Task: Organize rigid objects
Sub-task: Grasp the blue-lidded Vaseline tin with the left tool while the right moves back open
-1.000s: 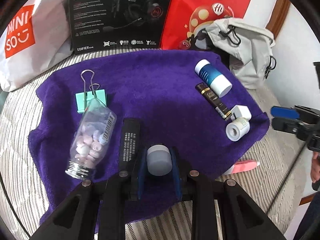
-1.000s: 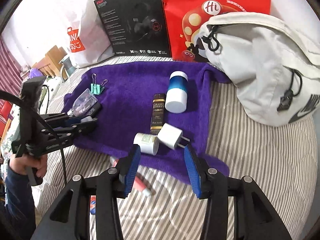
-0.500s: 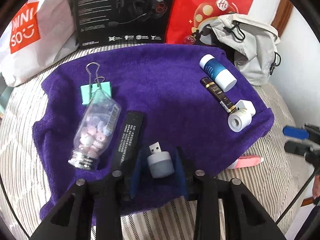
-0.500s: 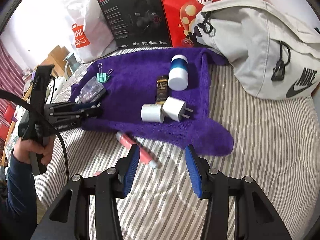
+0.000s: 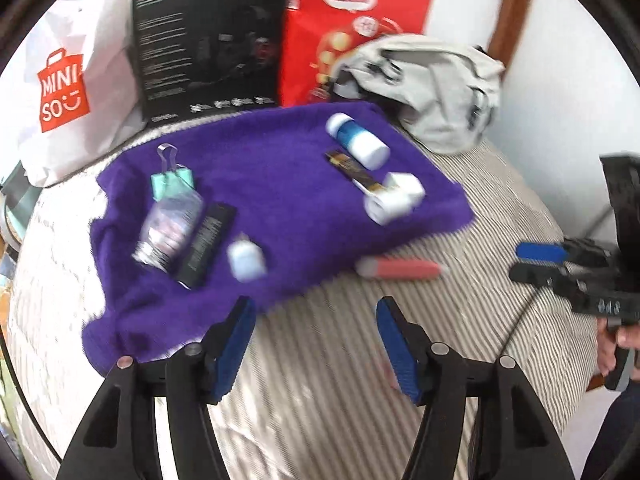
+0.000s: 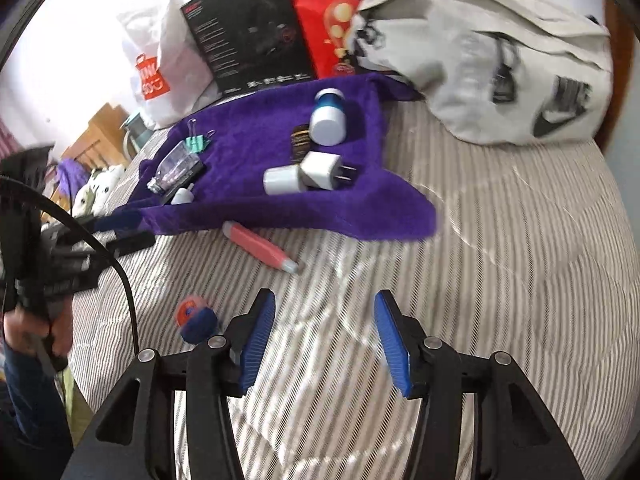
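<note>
A purple towel lies on the striped bed. On it rest a small grey USB plug, a black bar, a clear candy bottle, a mint binder clip, a blue-and-white tube, a brown stick and two white chargers. A pink tube lies off the towel on the bed. My left gripper is open and empty, pulled back from the towel's near edge. My right gripper is open above bare bedding.
A white shopping bag, a black headset box, a red bag and a grey backpack line the far side. A small blue-and-orange object lies left of the right gripper. A hand holds the left gripper.
My left gripper has opened, let go of the grey USB plug on the towel, and drawn back to the right. My right gripper has backed away from the towel.
</note>
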Demonstrator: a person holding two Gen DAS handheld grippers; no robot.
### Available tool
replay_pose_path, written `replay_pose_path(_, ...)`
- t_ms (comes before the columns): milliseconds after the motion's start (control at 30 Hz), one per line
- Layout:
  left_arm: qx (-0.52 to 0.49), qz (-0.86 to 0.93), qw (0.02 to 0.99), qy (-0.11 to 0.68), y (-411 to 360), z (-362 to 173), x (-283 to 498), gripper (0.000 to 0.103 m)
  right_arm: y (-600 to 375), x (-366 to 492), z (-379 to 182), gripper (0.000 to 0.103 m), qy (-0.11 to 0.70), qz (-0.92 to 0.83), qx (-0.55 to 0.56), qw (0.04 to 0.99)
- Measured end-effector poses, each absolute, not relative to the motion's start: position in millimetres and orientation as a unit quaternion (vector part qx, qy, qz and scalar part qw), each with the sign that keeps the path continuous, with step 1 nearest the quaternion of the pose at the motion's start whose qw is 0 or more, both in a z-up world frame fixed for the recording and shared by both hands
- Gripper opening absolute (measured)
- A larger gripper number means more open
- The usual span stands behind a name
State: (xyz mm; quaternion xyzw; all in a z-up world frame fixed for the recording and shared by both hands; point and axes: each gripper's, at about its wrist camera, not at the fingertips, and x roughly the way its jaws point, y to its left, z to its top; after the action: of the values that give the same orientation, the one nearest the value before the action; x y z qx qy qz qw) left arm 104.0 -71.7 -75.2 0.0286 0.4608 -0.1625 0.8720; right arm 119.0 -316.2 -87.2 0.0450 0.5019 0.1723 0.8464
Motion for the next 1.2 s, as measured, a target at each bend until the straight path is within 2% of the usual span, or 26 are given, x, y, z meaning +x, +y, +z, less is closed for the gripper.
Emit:
replay_pose_path(233,0.038,-0.197,0.861,0.467,-103,-90,72,0.061,-341,89,-95,0.054,0.501,0.140,0.066,0.852)
replay_pose_path(533,0.060,-0.208,0.856,0.470,-124,-109,67,0.060,-359,57,-106,0.054,0.510,0.118,0.076,0.849)
replay_pose_path(667,0.063,-0.214,0.850,0.477,-128,-116,70,0.040,-364,50,-108,0.054,0.513,0.110,0.077,0.848)
replay_pose_path(767,0.076,-0.212,0.852,0.472,-130,-118,67,0.034,-366,49,-108,0.054,0.515,0.107,0.076,0.847)
replay_pose_path(1033,0.077,-0.214,0.851,0.474,-123,-114,66,0.034,-338,61,-106,0.054,0.515,0.135,0.052,0.845)
replay_pose_path(1200,0.065,-0.187,0.860,0.471,-91,-109,66,0.034,-298,86,-100,0.054,0.505,0.174,0.007,0.845)
